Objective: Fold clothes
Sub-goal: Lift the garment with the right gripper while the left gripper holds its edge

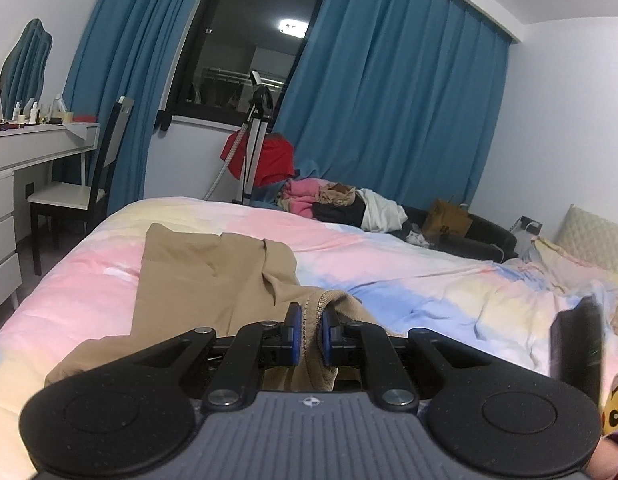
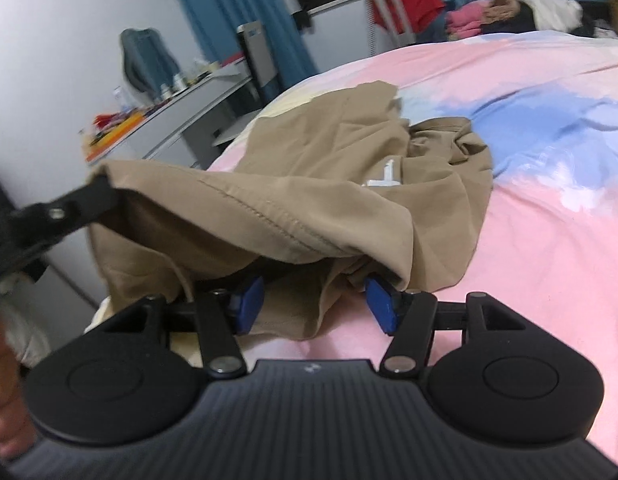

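Tan garment label shows rightward only.

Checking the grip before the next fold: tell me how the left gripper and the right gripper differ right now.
The left gripper is shut on the tan garment, pinching its stitched edge; the right gripper is open, pads apart, cloth draped loosely between them. The left lifts its edge off the bedspread; the right sits low under the fabric. Both have blue pads and touch the same garment.
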A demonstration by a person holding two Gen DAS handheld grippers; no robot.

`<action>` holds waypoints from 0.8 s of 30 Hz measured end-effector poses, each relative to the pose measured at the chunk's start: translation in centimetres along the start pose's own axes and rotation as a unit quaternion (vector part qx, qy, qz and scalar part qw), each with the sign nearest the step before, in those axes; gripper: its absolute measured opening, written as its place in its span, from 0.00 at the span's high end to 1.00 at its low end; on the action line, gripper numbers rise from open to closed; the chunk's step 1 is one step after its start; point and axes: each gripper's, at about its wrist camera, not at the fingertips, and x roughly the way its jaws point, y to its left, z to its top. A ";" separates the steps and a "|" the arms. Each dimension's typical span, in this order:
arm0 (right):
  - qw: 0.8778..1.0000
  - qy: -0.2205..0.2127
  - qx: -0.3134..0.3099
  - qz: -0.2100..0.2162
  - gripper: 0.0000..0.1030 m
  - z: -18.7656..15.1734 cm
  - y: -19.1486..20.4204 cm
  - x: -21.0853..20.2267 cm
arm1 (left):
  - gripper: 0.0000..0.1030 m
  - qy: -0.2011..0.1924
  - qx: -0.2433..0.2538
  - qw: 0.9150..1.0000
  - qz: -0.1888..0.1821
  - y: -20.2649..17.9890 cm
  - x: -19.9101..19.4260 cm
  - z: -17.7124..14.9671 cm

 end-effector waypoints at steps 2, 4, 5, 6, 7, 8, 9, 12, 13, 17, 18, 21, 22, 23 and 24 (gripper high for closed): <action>1.000 -0.013 -0.002 -0.021 0.60 -0.1 0.2 0.6 | 0.89 -0.003 0.001 1.000 0.005 0.0 0.0 -0.1; 0.999 -0.015 -0.012 -0.042 0.96 -0.1 0.2 1.2 | 0.89 -0.005 -0.004 1.000 0.011 0.3 0.1 -0.1; 0.999 -0.016 -0.014 -0.047 0.96 -0.1 0.0 1.2 | 0.89 -0.006 -0.008 1.000 0.017 0.6 0.2 -0.1; 0.999 -0.018 -0.014 -0.046 0.97 -0.1 -0.1 1.1 | 0.89 -0.007 -0.013 1.000 0.025 0.9 0.2 0.0; 0.999 -0.022 -0.011 -0.042 0.97 0.0 -0.2 0.6 | 0.89 -0.008 -0.018 0.999 0.031 1.1 0.2 0.1; 0.999 -0.031 -0.012 -0.040 0.97 0.1 -0.1 -0.1 | 0.89 -0.010 -0.021 0.999 0.037 1.3 0.2 0.2; 0.998 -0.045 -0.016 -0.039 0.97 0.3 0.2 -1.0 | 0.89 -0.012 -0.025 0.999 0.039 1.5 0.0 0.3; 0.992 -0.105 -0.045 -0.045 0.97 0.7 1.1 -4.2 | 0.89 -0.017 -0.029 0.999 0.042 1.9 -0.4 0.6; 0.989 -0.127 -0.061 -0.049 0.97 0.7 1.5 -5.1 | 0.89 -0.019 -0.030 0.999 0.041 1.9 -0.5 0.6; 0.976 -0.163 -0.137 -0.050 0.97 0.8 3.0 -7.4 | 0.89 -0.038 -0.036 0.998 0.035 1.9 -1.1 0.8; 0.977 -0.145 -0.152 -0.038 0.96 0.9 2.9 -7.3 | 0.89 -0.044 -0.040 0.998 0.032 2.0 -1.2 0.9; 0.979 -0.100 -0.176 -0.005 0.96 1.1 2.2 -7.1 | 0.89 -0.062 -0.059 0.996 0.022 2.5 -1.7 1.3; 0.980 -0.094 -0.178 0.005 0.96 1.3 1.9 -7.3 | 0.89 -0.067 -0.065 0.995 0.019 2.6 -1.9 1.4; 0.979 -0.078 -0.187 0.022 0.96 1.5 1.7 -7.3 | 0.89 -0.073 -0.067 0.995 0.018 2.6 -2.1 1.5; 0.977 -0.056 -0.200 0.043 0.96 1.7 1.6 -7.3 | 0.89 -0.074 -0.065 0.995 0.018 2.6 -2.1 1.6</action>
